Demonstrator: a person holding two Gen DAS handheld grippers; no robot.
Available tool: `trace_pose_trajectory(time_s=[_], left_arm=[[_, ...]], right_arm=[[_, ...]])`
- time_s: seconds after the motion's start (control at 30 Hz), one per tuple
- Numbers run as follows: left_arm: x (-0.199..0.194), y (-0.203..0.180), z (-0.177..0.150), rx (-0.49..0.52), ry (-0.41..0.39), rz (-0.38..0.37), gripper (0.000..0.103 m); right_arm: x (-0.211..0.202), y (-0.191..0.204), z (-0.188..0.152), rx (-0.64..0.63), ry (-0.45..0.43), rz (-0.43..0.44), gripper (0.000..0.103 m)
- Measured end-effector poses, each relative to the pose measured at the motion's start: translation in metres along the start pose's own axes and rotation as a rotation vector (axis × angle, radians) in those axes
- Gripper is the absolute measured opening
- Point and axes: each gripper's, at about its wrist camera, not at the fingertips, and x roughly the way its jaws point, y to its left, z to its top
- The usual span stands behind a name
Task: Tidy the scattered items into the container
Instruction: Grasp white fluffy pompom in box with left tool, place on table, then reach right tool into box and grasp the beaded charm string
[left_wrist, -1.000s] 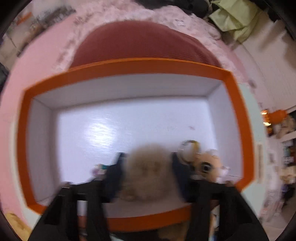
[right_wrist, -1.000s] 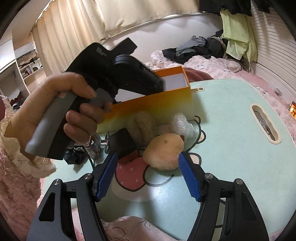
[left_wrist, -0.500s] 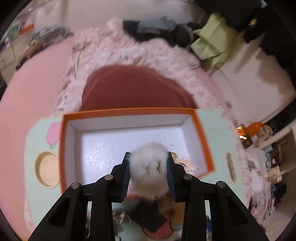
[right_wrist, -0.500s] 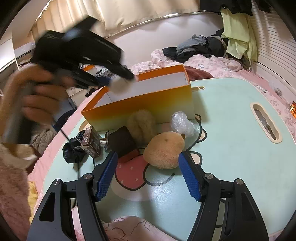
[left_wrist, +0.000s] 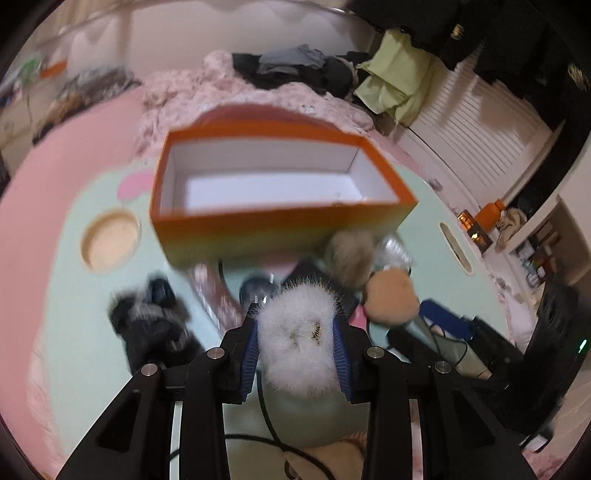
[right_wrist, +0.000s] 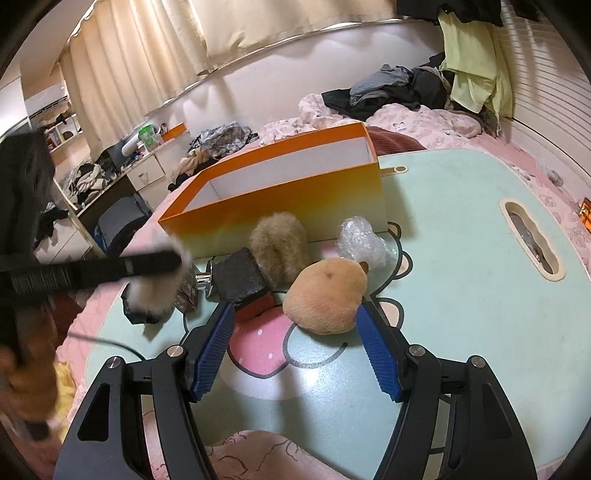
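labels: none legible | left gripper (left_wrist: 295, 332) clamps white pompom (left_wrist: 297, 341) | orange box (left_wrist: 258, 225) unmarked

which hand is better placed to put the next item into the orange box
Left, probably. The left gripper already has its jaws shut on the white fluffy ball, facing the orange box. The right gripper is open and empty, just short of the tan plush.

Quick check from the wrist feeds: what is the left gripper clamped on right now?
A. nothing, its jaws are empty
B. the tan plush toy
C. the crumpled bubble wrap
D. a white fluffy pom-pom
D. In the left wrist view the white fluffy pom-pom sits squeezed between the left gripper pads, while the tan plush toy and bubble wrap lie on the table.
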Motion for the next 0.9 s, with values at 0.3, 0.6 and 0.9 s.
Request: trace_pose_trajectory(time_s=[0.3,0.6,0.9], left_arm=[[-0.004,-0.004,-0.035,-0.001,-0.239,0.056,0.078],[-0.005,0.016,-0.047,-0.093,-0.323,0.091,0.087],[-0.006,0.022,-0.054,-0.103,-0.349,0.048,0.092]], right_arm=[[0.002,-0.003,0.000,0.010,0.008,-0.004,0.069],[0.005,-0.007,0.002,0.021,0.018,-0.008,0.069],[-0.011,0.017,0.078,-0.123,-0.072,-0.119,0.069]])
